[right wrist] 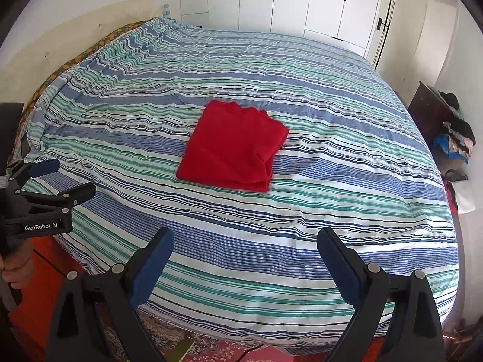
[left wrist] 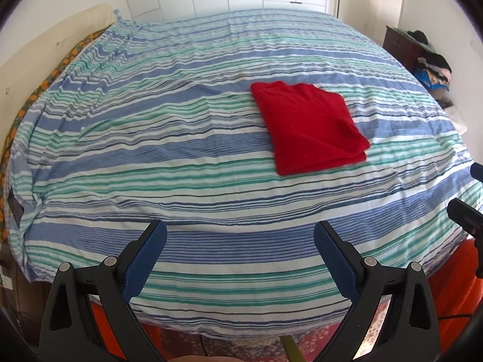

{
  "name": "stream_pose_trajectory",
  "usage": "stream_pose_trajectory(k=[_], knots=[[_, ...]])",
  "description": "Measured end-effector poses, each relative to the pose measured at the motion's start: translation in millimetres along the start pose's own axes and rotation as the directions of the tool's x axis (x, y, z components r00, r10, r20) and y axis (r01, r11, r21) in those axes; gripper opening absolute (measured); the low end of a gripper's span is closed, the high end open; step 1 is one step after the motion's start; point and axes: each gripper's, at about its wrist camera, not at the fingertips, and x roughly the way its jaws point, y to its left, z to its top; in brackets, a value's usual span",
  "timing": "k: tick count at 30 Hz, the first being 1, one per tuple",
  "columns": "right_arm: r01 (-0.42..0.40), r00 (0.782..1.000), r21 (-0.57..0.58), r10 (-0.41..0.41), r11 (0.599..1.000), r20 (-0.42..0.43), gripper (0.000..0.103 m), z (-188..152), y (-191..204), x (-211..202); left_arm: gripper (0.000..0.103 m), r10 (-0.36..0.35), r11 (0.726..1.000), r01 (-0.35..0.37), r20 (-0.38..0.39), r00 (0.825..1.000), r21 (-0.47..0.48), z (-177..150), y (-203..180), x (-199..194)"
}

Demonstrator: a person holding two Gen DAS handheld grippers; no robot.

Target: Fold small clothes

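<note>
A red garment lies folded into a neat rectangle on the striped bed cover; it also shows in the right wrist view. My left gripper is open and empty, held back over the bed's near edge, well short of the garment. My right gripper is open and empty too, likewise above the near edge. The left gripper also shows at the left edge of the right wrist view, open.
The bed fills both views. A dark nightstand with a pile of clothes stands at the right. White wardrobe doors line the far wall. A patterned rug lies below the near edge.
</note>
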Motion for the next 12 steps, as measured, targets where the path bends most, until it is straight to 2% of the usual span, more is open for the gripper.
stream_pose_trajectory(k=[8,12], knots=[[0.013,1.0,-0.003,-0.013,1.0,-0.011,0.095,-1.0,1.8,3.8,0.098,-0.043,0.999,0.044,0.022,0.999,-0.006,1.7,0.7,-7.8],[0.008,1.0,-0.006,-0.008,1.0,-0.009,0.095,1.4,2.4,5.3,0.098,-0.023,1.0,0.024,0.039,0.999,-0.005,2.7,0.3,-8.5]])
